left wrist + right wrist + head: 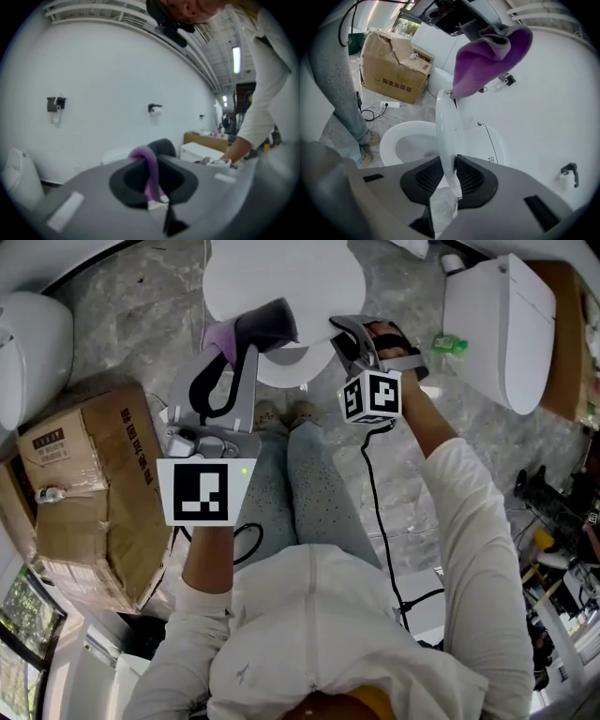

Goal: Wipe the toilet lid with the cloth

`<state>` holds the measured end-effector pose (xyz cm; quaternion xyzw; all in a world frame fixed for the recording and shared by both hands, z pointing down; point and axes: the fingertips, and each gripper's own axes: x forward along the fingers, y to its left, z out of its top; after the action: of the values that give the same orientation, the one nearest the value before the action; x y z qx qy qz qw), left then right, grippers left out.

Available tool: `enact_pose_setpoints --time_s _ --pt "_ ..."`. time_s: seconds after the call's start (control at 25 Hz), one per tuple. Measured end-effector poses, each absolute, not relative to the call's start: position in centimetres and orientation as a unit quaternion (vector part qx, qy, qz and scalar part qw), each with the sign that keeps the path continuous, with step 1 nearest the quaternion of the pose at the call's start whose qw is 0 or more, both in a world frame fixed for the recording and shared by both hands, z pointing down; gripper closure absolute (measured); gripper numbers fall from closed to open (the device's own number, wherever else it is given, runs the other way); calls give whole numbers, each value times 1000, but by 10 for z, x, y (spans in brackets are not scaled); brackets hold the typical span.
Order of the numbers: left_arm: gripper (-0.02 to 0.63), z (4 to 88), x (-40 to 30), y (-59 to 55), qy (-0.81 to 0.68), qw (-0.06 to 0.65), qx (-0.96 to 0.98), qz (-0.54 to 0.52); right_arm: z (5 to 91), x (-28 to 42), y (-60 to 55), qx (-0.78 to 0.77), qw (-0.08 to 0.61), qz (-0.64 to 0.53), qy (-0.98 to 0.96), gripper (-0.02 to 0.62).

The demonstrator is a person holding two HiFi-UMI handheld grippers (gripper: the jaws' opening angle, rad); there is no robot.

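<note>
Right gripper view: we see the right claw (450, 180) clamped on the edge of the raised toilet lid (444, 126), above the open bowl (401, 140). Our left claw (153, 183) is closed on the purple cloth (149, 164), held close by the lid's top edge.

A dented cardboard box (94, 493) is sitting on the floor (127, 334) left of your left gripper (258, 329), while a second toilet (502, 329) and a green bottle (450, 343) are standing to the right of your right gripper (345, 334); paper holders (154, 108) are hanging on the wall (117, 70) ahead.
</note>
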<state>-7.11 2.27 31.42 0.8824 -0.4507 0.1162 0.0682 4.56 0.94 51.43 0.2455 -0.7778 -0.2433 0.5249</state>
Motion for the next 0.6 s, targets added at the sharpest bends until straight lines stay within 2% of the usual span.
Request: enact_pose_setpoints --time_s 0.16,0.28,0.6 --pt "581 322 -72 29 -452 75 881 121 528 43 24 251 528 -251 -772 506" --pt "581 326 -75 32 -452 78 880 123 537 40 33 250 530 -246 -772 466" --pt "581 336 -74 37 -450 89 880 127 559 39 51 202 554 -236 -772 465"
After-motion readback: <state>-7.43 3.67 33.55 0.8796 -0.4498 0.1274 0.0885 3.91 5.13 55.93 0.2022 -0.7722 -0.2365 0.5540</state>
